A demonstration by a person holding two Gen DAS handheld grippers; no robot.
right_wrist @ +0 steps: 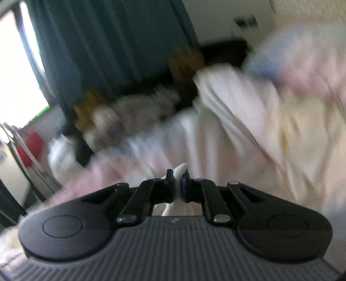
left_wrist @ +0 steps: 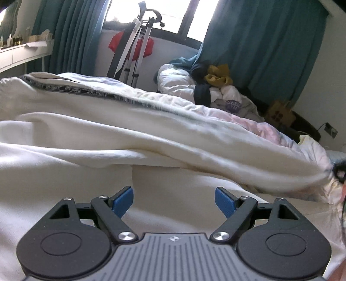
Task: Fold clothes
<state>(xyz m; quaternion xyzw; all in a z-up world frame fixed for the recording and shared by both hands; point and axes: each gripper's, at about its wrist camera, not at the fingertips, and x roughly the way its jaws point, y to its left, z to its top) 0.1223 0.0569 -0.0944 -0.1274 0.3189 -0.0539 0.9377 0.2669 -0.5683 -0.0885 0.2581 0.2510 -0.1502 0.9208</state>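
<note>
Now right gripper (right_wrist: 177,186) jaws pinching a fold of cream garment (right_wrist: 180,169); left gripper (left_wrist: 174,202) jaws spread above it.

A home bedroom: a bed (left_wrist: 270,129) with rumpled bedding, teal curtains (left_wrist: 259,49) at a window (left_wrist: 151,13), clothes pile (left_wrist: 216,84) far right.

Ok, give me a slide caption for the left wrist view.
Open left tool hovers over cream garment spread on the bed.
</note>
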